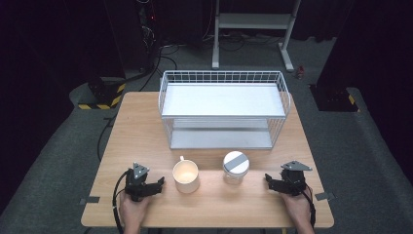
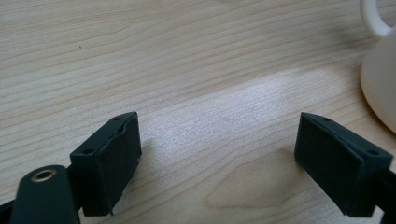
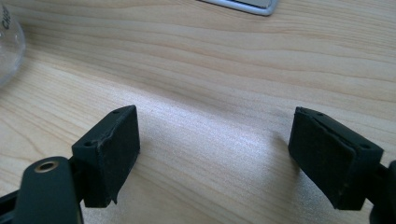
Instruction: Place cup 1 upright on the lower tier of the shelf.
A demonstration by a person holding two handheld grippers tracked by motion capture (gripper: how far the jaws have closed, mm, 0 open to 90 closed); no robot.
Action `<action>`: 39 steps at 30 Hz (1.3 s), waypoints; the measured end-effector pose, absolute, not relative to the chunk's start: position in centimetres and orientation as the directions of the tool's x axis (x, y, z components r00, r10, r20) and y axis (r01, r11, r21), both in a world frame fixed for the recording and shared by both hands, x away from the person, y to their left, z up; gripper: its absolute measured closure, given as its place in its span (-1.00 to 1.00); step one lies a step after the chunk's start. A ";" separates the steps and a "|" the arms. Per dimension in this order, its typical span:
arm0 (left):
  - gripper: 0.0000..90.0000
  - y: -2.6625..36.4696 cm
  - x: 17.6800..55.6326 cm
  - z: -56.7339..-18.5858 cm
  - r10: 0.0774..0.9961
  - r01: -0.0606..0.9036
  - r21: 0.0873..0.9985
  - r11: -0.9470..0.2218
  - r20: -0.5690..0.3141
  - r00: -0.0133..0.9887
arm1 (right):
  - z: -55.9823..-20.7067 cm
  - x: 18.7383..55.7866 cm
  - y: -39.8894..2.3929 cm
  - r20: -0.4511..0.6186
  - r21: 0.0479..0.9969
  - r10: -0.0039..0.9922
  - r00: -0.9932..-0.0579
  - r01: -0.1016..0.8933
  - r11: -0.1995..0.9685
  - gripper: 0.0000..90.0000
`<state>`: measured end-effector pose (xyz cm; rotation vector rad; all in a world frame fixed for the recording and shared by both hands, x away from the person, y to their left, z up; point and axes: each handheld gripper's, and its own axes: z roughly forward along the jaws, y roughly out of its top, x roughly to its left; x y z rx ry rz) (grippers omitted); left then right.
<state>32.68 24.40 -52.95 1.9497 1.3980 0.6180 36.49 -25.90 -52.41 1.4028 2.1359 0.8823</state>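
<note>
A cream mug (image 1: pixel 186 176) stands on the wooden table (image 1: pixel 146 126) near the front, its handle turned away from me. To its right is a glass jar (image 1: pixel 235 167) with a grey lid. My left gripper (image 1: pixel 157 184) rests on the table left of the mug, open, with bare wood between its jaws; the mug's side (image 2: pixel 380 79) shows at the right edge of the left gripper view. My right gripper (image 1: pixel 269 181) lies right of the jar, open and holding nothing. The jar's glass (image 3: pixel 9 51) shows at the far left of the right gripper view.
A white two-level wire rack (image 1: pixel 223 108) stands across the back half of the table, its corner (image 3: pixel 243 4) at the top of the right gripper view. Beyond the table are grey floor, cables and a metal stand (image 1: pixel 253 29).
</note>
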 end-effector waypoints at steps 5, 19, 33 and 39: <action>-0.66 24.4 32.7 -52.9 0.948 0.640 0.737 -0.220 0.005 0.319 | -52.3 35.9 -25.8 -0.001 0.722 0.913 -0.409 0.632 0.283 -0.65; -0.66 24.4 32.7 -53.0 0.949 0.642 0.736 -0.214 0.001 0.315 | -51.6 34.0 -24.6 0.010 0.762 0.874 -0.487 0.569 0.308 -0.65; -0.65 24.4 32.7 -53.0 0.951 0.643 0.737 -0.207 -0.003 0.310 | -50.9 32.3 -22.7 0.041 0.783 0.831 -0.555 0.534 0.318 -0.66; -0.65 24.4 32.7 -52.9 0.950 0.644 0.736 -0.209 -0.003 0.311 | -50.9 32.0 -21.3 0.037 0.790 0.802 -0.596 0.509 0.342 -0.67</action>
